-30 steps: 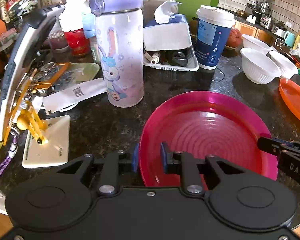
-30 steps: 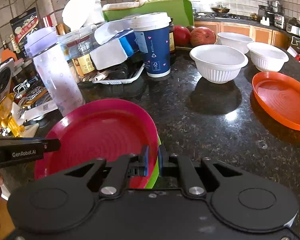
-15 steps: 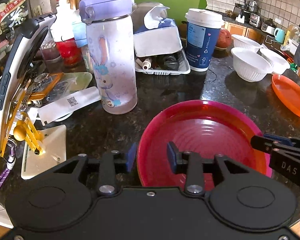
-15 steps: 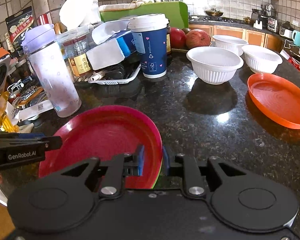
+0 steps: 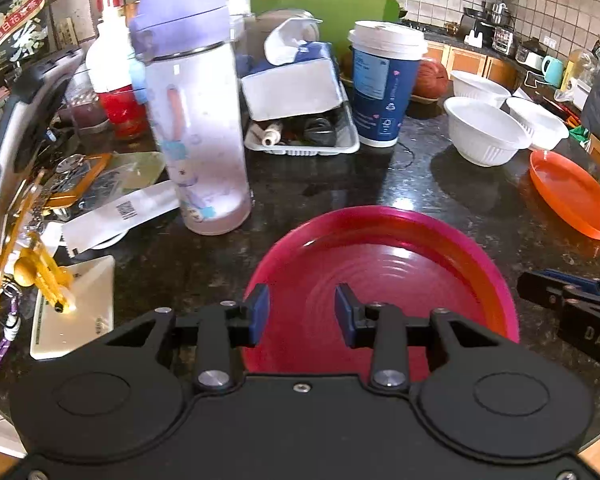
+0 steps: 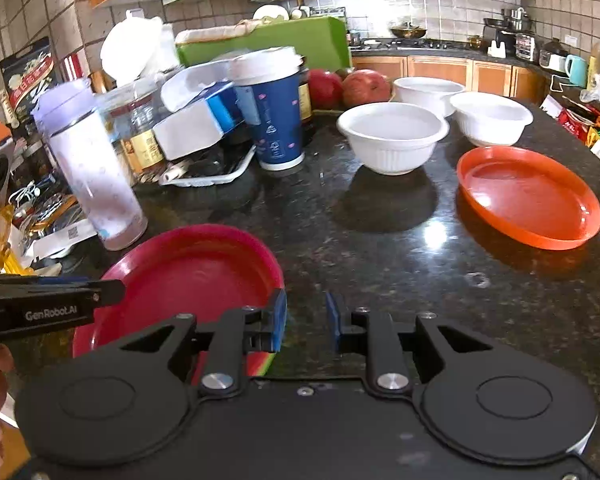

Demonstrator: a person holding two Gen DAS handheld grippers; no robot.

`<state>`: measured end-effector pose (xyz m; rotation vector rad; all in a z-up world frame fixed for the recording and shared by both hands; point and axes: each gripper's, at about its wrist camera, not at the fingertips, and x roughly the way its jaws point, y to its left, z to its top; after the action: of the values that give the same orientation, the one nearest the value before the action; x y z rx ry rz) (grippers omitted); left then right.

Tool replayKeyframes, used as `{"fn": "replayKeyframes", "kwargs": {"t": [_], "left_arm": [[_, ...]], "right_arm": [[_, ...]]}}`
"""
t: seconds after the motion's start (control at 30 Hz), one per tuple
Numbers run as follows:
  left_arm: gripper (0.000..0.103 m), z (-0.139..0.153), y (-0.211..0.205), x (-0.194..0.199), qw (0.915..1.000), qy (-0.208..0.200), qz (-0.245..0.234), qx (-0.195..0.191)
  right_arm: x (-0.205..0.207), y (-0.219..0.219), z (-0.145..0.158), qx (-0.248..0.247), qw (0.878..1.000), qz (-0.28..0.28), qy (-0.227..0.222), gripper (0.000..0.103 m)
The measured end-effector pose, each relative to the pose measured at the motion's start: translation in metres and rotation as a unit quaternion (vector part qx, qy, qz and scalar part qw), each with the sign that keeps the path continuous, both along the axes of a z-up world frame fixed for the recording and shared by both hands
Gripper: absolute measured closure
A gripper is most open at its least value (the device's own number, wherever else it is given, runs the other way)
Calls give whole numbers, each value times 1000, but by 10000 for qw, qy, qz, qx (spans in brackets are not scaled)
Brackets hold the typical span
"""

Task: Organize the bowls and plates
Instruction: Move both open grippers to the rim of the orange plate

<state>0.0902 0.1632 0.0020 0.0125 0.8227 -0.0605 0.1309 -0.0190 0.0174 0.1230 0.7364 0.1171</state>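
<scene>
Meanwhile, both grippers' fingers [image 5: 257,314] apart around the pink plate [image 5: 380,264], purple bottle [image 5: 196,120] crowding close beside.

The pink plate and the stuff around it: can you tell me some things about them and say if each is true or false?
1. Both grippers squeeze the pink plate. False: the left gripper and right gripper have just been opening and grip nothing.
2. A green plate peeks out beneath the pink one. True.
3. The orange plate holds a bowl. False: it holds nothing.
4. Three white bowls stand apart, unstacked. True.
</scene>
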Motion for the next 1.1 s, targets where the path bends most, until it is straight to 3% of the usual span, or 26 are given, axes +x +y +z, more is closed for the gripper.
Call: {"fn": "replayKeyframes", "kwargs": {"t": [0.3,0.67,0.83,1.1], "left_arm": [[56,5,-44,9,9998,35,164,132],[56,9,-126,25,9984,97,507,249],[56,7,-162,37,9978,137,562,309],[55,-1,-214,64,9977,326,517,283]], "right_arm": [[6,-54,2,141,9997,-174,-25,78],[18,-154,5,214,9997,-121,25,77],[29,-198,6,245,9995,-194,19,66],[50,-255,0,252,9989,-371,100,65]]}}
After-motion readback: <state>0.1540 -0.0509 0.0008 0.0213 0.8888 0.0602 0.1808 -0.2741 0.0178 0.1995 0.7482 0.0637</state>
